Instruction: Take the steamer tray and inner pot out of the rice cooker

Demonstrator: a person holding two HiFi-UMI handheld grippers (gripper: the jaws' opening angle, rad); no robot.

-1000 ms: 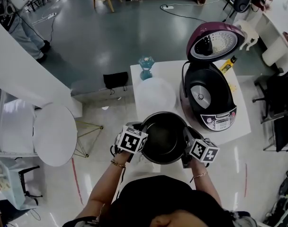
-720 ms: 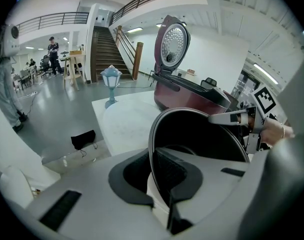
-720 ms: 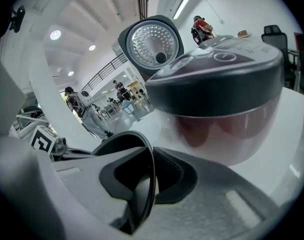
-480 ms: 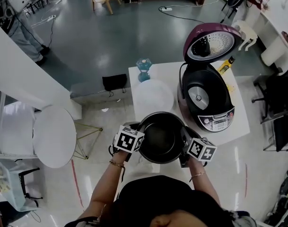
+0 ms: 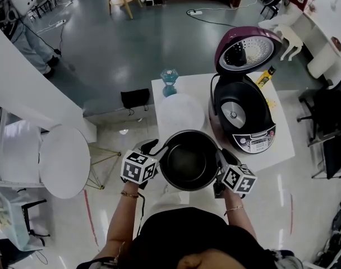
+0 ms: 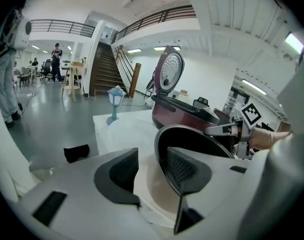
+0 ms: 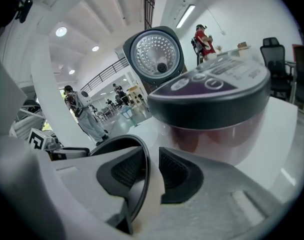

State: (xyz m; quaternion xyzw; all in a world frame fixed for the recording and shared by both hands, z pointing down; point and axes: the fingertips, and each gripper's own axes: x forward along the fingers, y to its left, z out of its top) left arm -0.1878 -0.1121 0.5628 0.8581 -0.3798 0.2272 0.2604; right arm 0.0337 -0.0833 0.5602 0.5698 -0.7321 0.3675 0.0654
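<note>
I'm looking down on a white table (image 5: 187, 86) that stands on a glossy grey-green floor (image 5: 131, 43) in a big open hall, with a round white side table (image 5: 64, 160) at the left of the frame and a black chair (image 5: 333, 111) at the right edge. The rice cooker (image 5: 243, 116) sits at the table's right, its lid (image 5: 246, 49) standing open. Left of it lies the white steamer tray (image 5: 181, 112), with a small blue lamp (image 5: 169, 78) at the table's far edge above it. A black object (image 5: 137, 96) lies on the floor just left of the table. The inner pot (image 5: 188, 160) is out of the cooker, at the near end of the table just below the tray, between my two grippers. The left gripper (image 5: 153, 148) has just been opening: its fingers stand released, with the pot's rim in the gap beside one pad. The right gripper (image 5: 221, 158) has also just been opening, and its fingers are slack around the rim on the opposite side. Nothing blocks the pot.
</note>
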